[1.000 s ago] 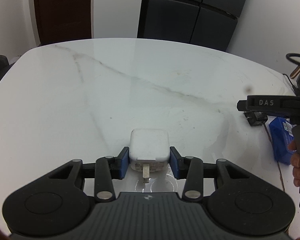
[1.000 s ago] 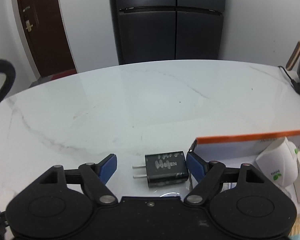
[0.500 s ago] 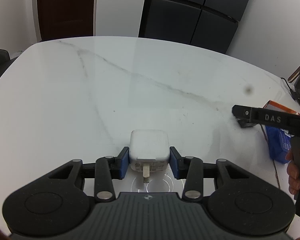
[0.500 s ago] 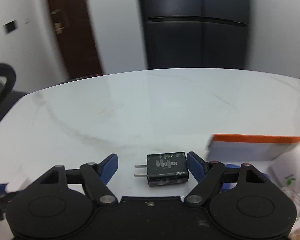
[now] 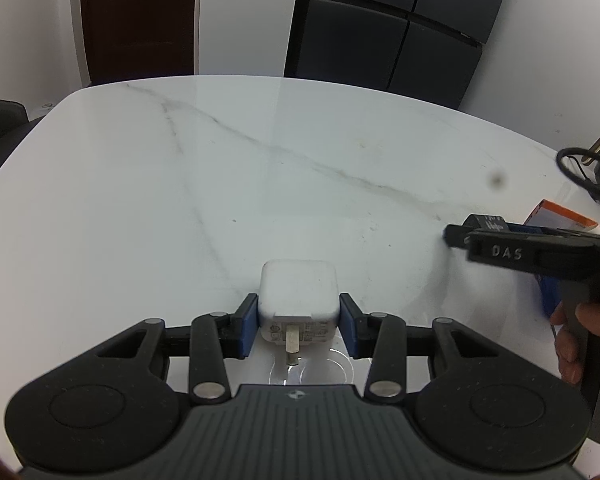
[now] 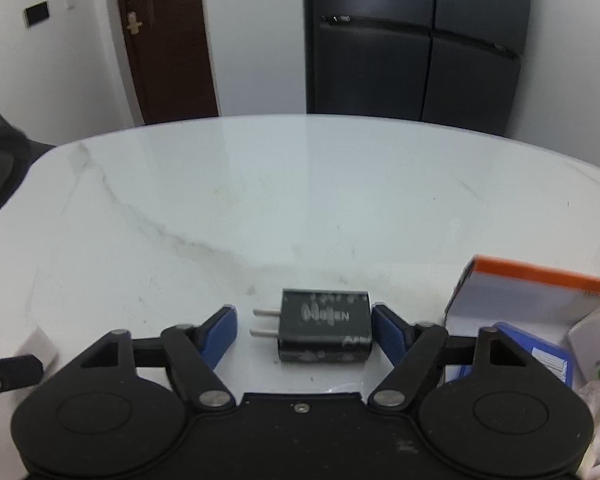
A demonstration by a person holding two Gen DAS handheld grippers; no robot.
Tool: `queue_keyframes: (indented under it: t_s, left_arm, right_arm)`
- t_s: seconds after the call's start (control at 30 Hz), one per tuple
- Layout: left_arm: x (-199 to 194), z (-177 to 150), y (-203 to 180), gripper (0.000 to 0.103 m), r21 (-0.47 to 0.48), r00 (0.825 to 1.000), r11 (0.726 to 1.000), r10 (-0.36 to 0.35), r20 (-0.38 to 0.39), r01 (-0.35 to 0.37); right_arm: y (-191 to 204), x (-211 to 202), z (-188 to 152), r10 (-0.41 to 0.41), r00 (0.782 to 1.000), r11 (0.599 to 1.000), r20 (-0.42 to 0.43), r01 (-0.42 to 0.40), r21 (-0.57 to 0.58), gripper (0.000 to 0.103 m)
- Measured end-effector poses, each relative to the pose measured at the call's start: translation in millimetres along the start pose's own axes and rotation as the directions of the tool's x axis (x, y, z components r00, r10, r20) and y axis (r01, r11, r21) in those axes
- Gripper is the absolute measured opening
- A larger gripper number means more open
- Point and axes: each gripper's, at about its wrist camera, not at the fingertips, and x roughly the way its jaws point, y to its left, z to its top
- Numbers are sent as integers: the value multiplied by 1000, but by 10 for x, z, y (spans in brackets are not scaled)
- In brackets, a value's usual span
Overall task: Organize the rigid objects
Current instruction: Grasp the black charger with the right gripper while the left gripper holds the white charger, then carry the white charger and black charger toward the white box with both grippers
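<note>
Chargers were the things being sorted. The white charger [image 5: 298,298] sat clamped between the blue pads of the left hand-held gripper [image 5: 298,330], prongs toward the camera, low over the marble surface [image 5: 260,184]. The black charger [image 6: 324,326] lay between the pads of the right hand-held gripper [image 6: 303,330], which stood apart: the right pad touched its end, the left pad stayed clear of the prongs at 9 o'clock. Judging by this, both were in mid-carry or placement; next would likely come setting them down side by side. An orange-edged box [image 6: 540,296] lay at 3 o'clock.
</note>
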Motion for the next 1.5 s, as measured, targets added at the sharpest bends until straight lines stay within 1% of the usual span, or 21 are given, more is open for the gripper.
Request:
queue_keyframes:
  t_s: [0.07,0.17,0.27,0.4,0.63,0.77,0.93,1.03,1.27,1.5]
  left_arm:
    - [-8,-11,-7,42,-2,1000,1000,6,8,-6]
    - [-36,-25,-23,42,-5,1000,1000,10,16,-10]
    - [-93,-38,-32,42,-9,1000,1000,13,25,-12]
    - [-212,-61,-18,42,-13,999,1000,22,40,-22]
    - [-444,-120,6,42,-17,998,999,42,56,-41]
    - [-631,-159,-14,42,-24,997,999,43,69,-41]
    - [-899,-233,-149,42,-9,995,999,38,91,-38]
    - [-1048,-313,-221,42,-4,996,999,34,88,-33]
    - [-1263,-445,-429,42,-10,997,999,37,61,-37]
    - [-1442,-505,-695,42,-9,997,999,43,68,-43]
  right_arm:
    - [-10,-20,17,-1,1000,1000,-9,1,14,72]
    - [14,-120,1,-5,1000,1000,15,5,-2,72]
    - [33,-316,-18,15,999,1000,31,-16,23,72]
    - [133,-606,-44,42,998,999,47,-42,8,72]
    - [228,-1040,-122,87,995,995,46,-89,48,72]
    - [274,-1286,-166,110,992,993,54,-112,44,72]
    - [302,-1588,-207,122,990,992,67,-125,33,72]
    - [305,-1748,-255,123,990,992,69,-124,17,72]
    - [257,-2120,-406,128,989,992,68,-128,4,72]
    - [82,-2461,-494,129,988,991,90,-131,21,72]
